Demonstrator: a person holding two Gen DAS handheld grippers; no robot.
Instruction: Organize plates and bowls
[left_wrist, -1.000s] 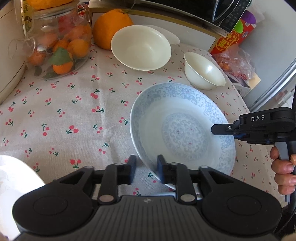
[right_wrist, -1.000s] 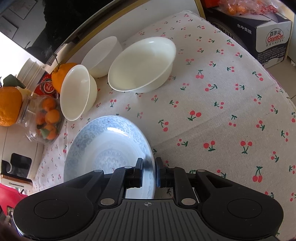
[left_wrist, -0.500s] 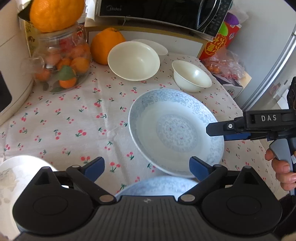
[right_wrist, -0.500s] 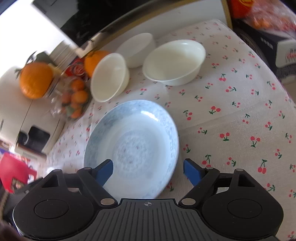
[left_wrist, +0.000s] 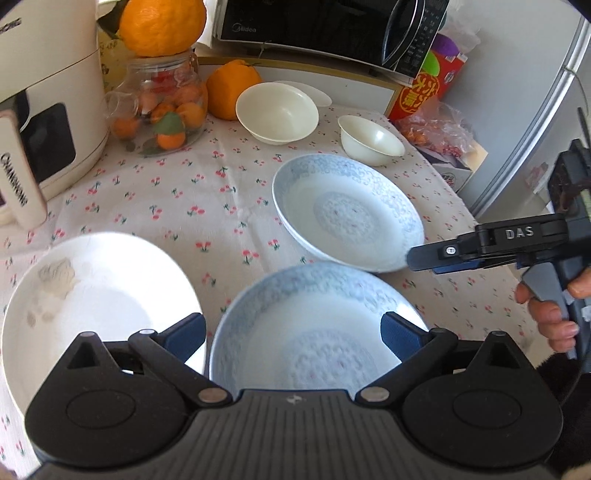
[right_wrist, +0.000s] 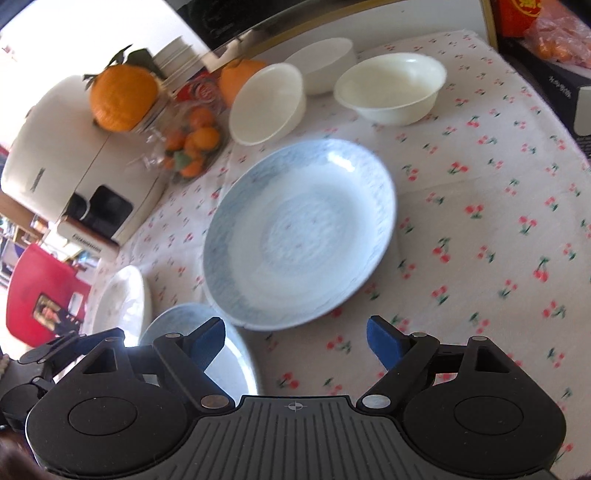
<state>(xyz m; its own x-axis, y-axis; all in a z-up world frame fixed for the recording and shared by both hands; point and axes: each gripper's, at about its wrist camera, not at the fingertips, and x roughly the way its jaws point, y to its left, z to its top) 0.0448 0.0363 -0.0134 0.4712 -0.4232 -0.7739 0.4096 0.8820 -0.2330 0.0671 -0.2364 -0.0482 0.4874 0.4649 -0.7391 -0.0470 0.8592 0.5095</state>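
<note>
Two blue-patterned plates on the desk, both grippers now free of them.

Left wrist view: left gripper (left_wrist: 293, 328) jaws wide, holding nothing; a second ago they were pinched on the rim of the far blue plate (left_wrist: 347, 212). It has since pulled back, and the near blue plate (left_wrist: 317, 332) has come into view under the jaws. White plate (left_wrist: 92, 291) just left of it. Right gripper (left_wrist: 443, 254) sits at the far plate's right edge.

Right wrist view: right gripper (right_wrist: 295, 339) jaws wide too, released from the same plate (right_wrist: 301, 232), which lies flat on the cloth. Looks placed; stacking the plates is probably next.

Around: three cream bowls (right_wrist: 389, 86) behind, fruit jar (left_wrist: 162, 107), appliance (left_wrist: 44, 99) at left. Bowls crowd the back; nothing blocks the plates.
</note>
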